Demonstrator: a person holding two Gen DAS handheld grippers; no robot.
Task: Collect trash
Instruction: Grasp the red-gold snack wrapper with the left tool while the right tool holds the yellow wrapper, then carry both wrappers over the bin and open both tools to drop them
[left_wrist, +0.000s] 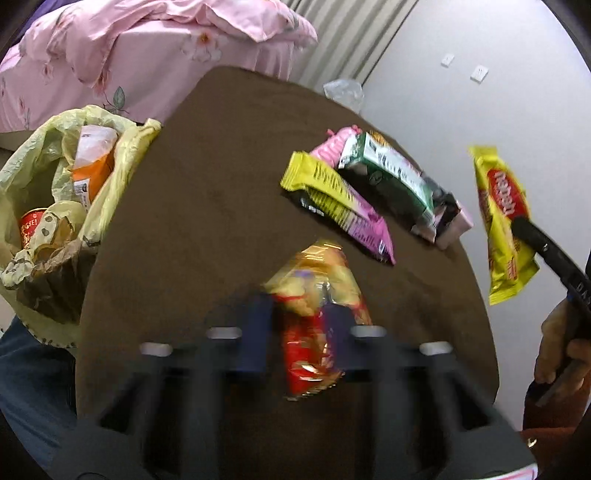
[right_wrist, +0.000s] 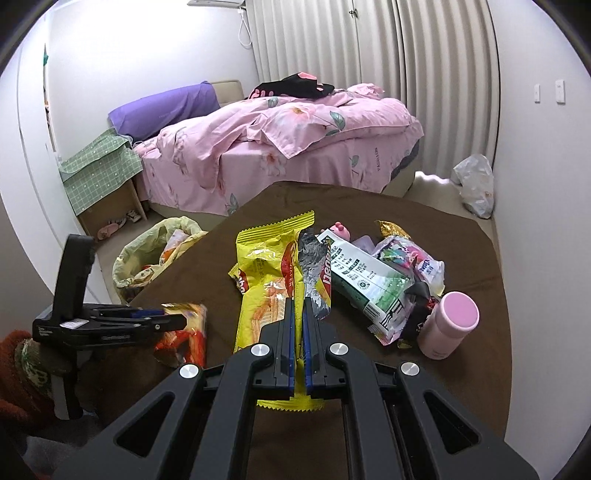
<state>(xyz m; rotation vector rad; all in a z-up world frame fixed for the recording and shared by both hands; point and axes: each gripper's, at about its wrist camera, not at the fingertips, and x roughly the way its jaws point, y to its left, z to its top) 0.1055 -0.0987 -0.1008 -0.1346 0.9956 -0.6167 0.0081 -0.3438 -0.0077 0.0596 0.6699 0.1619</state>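
Trash is lying all over the brown table (right_wrist: 461, 258), and you're holding two pieces of it. Your right gripper (right_wrist: 299, 314) is clamping the yellow wafer wrapper (right_wrist: 266, 280), lifting it clear of the table. Your left gripper (left_wrist: 299, 310) is pinching the red-and-gold snack packet (left_wrist: 314, 317) near the table's front edge, jaws narrow around it, though that view is blurring. Still on the table, the yellow-and-pink wrapper (left_wrist: 343, 206) and the green carton (left_wrist: 388, 181) are lying in a heap, touching, with a pink bottle (right_wrist: 450, 325) standing just beside them. The yellow trash bag (left_wrist: 55, 192) is hanging open off the table's left edge, wrappers already inside.
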